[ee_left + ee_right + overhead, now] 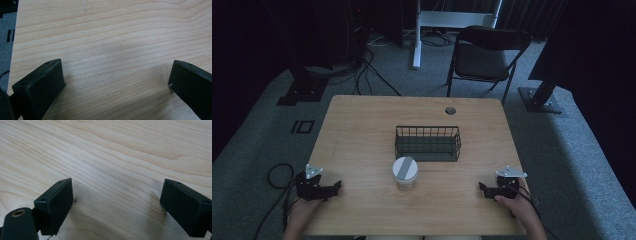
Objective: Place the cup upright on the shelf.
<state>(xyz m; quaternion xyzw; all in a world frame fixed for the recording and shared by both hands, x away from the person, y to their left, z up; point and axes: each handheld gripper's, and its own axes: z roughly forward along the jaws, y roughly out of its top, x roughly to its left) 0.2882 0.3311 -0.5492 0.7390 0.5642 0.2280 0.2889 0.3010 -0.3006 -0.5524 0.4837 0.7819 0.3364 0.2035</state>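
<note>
jar: upright on the table, mid-width, nearer the near edge; grey lid with a darker stripe, contents too dim to tell
basket: black wire, empty as far as I can see, just behind the jar toward the far edge, close but apart
left gripper: near-left corner, resting low, jaws apart, nothing between them; bare wood ahead in left gripper view
right gripper: near-right corner, jaws apart, holding nothing; bare wood in right gripper view
step (my read): reach not started; the jar likely goes into the basket
approach: come in from the side at mid-body, below the lid, jaws kept wide until both pads flank the jar
grip: close square on the body, not the lid, which may slip or turn
lift: clear the basket's near rim before moving over, then set down upright
risk: a jaw tip nudging the jar over or into the wire
</note>
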